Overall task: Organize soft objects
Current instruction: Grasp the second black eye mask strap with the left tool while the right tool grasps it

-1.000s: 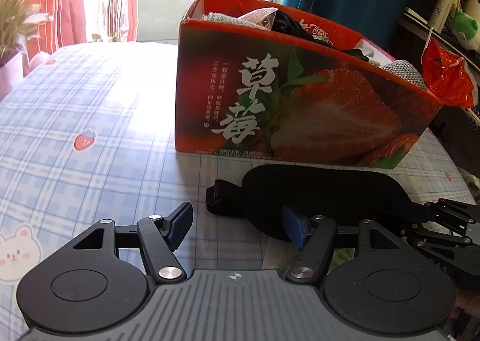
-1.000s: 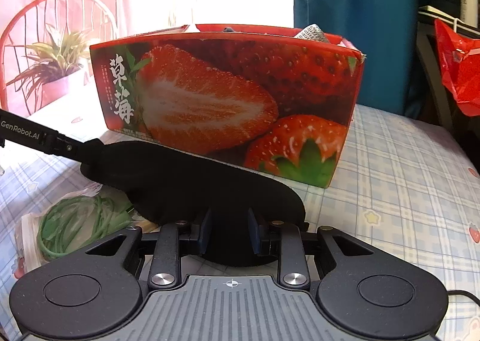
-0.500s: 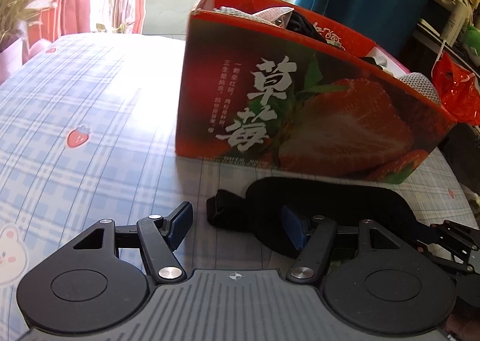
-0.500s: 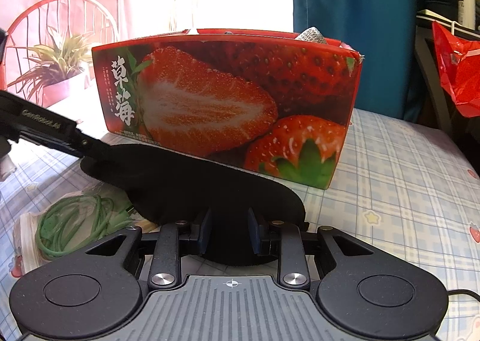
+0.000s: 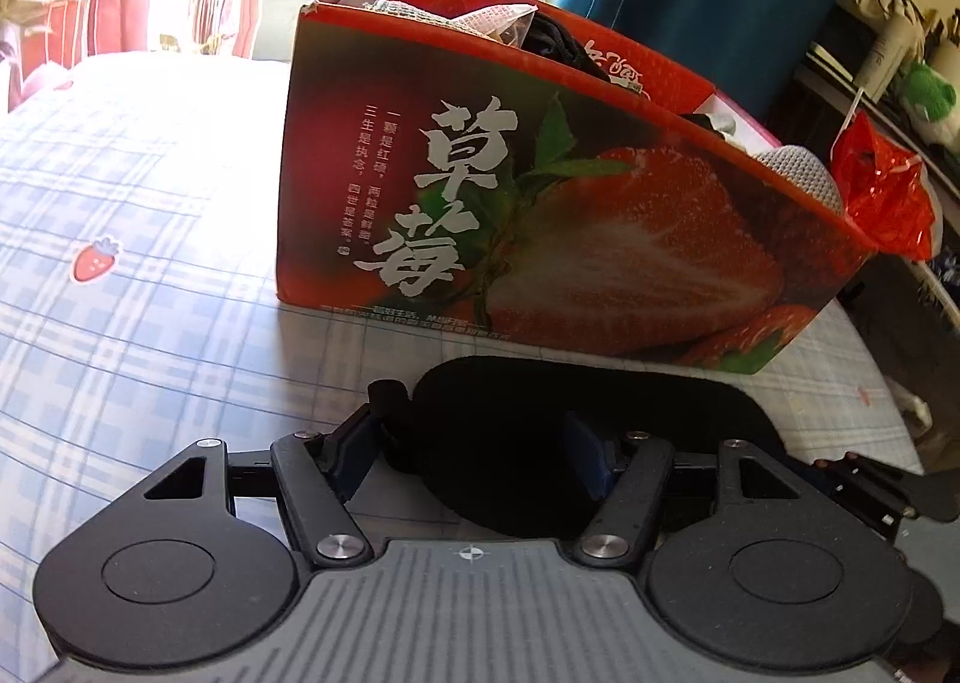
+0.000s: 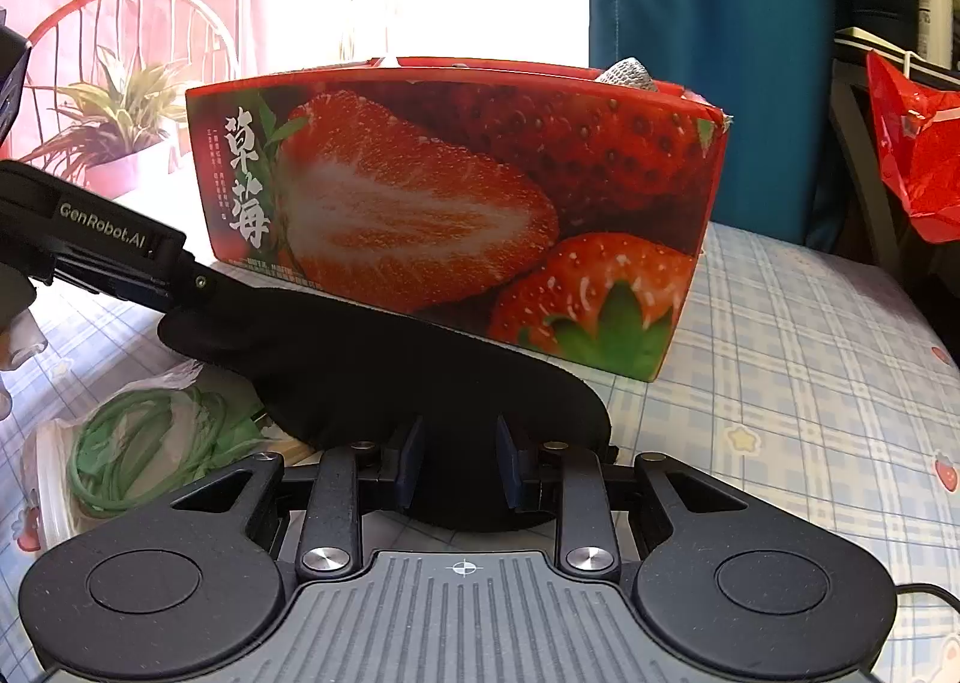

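right gripper (image 6: 459, 464) pinches one end of a black eye mask (image 6: 384, 371); both pads press the fabric from either side. left gripper (image 5: 471, 455) is spread, its jaws straddling the opposite end of the mask (image 5: 576, 437). whether the left pads touch the fabric cannot be told: the left pad sits just beside the strap end (image 5: 387, 392), the right pad lies against the dark body of the mask.

mask position: in front of the strawberry box (image 5: 540, 215), near its long printed side, over the checked cloth (image 5: 120, 323). in the right wrist view the mask slopes up from the right gripper toward the left gripper's finger (image 6: 120, 257) at upper left. long axis runs roughly parallel to the box's long side, from one gripper to the other. strap end points away from the right gripper.

box contents: grey mesh fabric (image 5: 792, 173), a clear packet and dark fabric show above the rim. a bag of green cord (image 6: 138, 449) lies on the cloth beneath the raised end of the mask. a red plastic bag (image 5: 882, 203) hangs beyond the far corner of the box.
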Demonstrator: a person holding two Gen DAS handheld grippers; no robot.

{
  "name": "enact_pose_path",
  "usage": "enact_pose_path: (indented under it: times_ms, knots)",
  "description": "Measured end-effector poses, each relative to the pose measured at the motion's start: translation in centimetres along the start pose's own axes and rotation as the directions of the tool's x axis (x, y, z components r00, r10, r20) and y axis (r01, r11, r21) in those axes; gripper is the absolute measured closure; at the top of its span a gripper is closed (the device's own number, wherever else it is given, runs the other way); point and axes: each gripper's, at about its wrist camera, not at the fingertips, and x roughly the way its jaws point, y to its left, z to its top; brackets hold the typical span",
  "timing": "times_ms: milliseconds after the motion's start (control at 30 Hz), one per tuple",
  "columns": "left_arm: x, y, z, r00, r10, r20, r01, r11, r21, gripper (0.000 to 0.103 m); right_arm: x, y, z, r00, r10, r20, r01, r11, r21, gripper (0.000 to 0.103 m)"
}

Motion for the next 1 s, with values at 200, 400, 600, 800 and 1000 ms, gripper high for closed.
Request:
enact_pose_path:
  times_ms: [200, 400, 600, 800, 1000]
  knots:
    - [0.0, -0.6, -0.5, 1.0, 0.027, -0.005, -0.027, 0.999, 0.042, 0.069, 0.0, 0.0, 0.0, 1.0, 0.002, 0.001, -0.002, 1.0, 0.002, 0.078]
    - [-0.8, 0.0, -0.5, 0.999, 0.024, 0.038, -0.026, 0.998, 0.053, 0.086, 0.0, -0.2, 0.0, 1.0, 0.008, 0.002, -0.008, 1.0, 0.011, 0.078]
    - [-1.5, -0.5, -1.5, 0.998, 0.036, 0.061, -0.041, 0.995, 0.087, 0.086, -0.9, -0.8, 0.0, 0.999, -0.026, 0.018, 0.025, 0.998, 0.064, 0.054]
    - [-1.6, -0.1, -2.0, 0.998, 0.032, 0.057, -0.036, 0.997, 0.071, 0.086, -1.1, -3.5, 0.1, 0.998, -0.056, -0.011, 0.057, 0.973, 0.225, 0.047]
    - [-1.6, 0.2, -2.4, 0.997, 0.03, 0.067, -0.034, 0.997, 0.066, 0.085, -0.5, -3.9, 0.0, 0.999, -0.014, -0.04, 0.024, 0.96, 0.278, 0.041]
